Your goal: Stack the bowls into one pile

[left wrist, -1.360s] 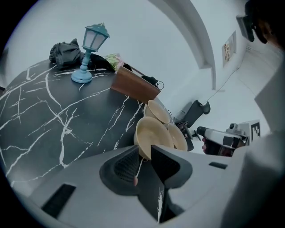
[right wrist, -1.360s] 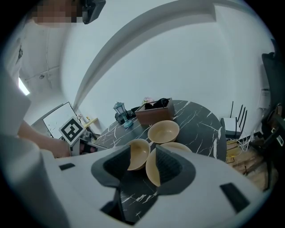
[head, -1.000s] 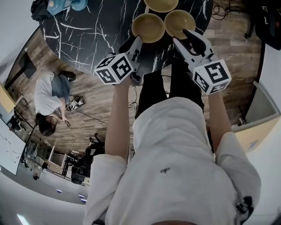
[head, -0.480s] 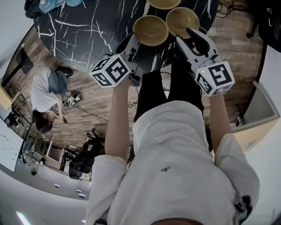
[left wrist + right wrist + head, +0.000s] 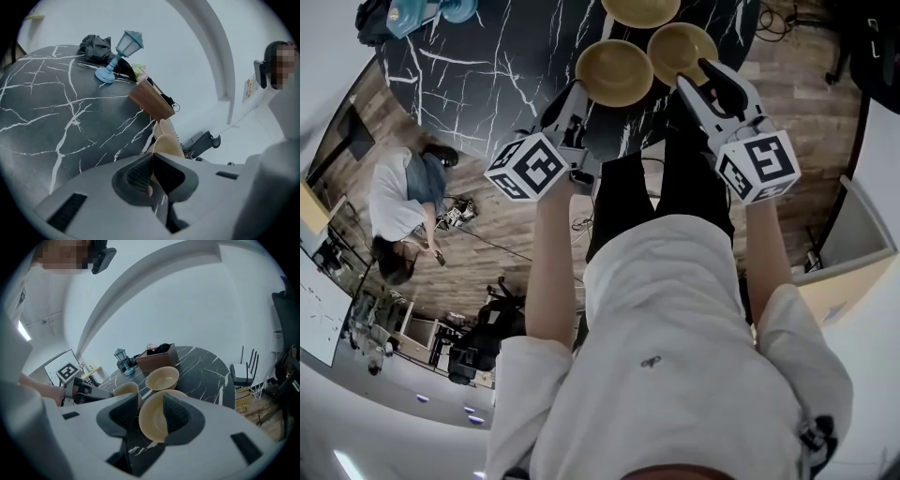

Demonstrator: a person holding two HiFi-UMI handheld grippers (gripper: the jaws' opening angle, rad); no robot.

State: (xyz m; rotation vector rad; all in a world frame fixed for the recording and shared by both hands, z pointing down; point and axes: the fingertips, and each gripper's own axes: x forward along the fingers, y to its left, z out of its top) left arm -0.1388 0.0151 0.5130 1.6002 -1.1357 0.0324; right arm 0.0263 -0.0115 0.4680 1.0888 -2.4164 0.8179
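Three tan bowls sit on the black marble table (image 5: pixel 487 56): a left bowl (image 5: pixel 614 72), a right bowl (image 5: pixel 682 52) and a far bowl (image 5: pixel 642 9). My left gripper (image 5: pixel 578 89) is shut on the left bowl's near rim. In the left gripper view that bowl (image 5: pixel 166 140) shows edge-on above the left gripper (image 5: pixel 152 161). My right gripper (image 5: pixel 694 73) stands open astride the right bowl's near rim. In the right gripper view one finger of the right gripper (image 5: pixel 151 404) is inside the right bowl (image 5: pixel 152 420) and the other is outside it. The left bowl (image 5: pixel 126 390) and far bowl (image 5: pixel 162 378) lie beyond.
A blue lantern lamp (image 5: pixel 119 54), a black bag (image 5: pixel 96 44) and a brown box (image 5: pixel 151 99) stand at the table's far side. Someone sits on the wooden floor (image 5: pixel 403 202) to the left. A black chair (image 5: pixel 243 373) stands beyond the table's right edge.
The left gripper's marker cube has rolled and shifted slightly to the left at the left bowl's rim. The right gripper has stayed at the right bowl.
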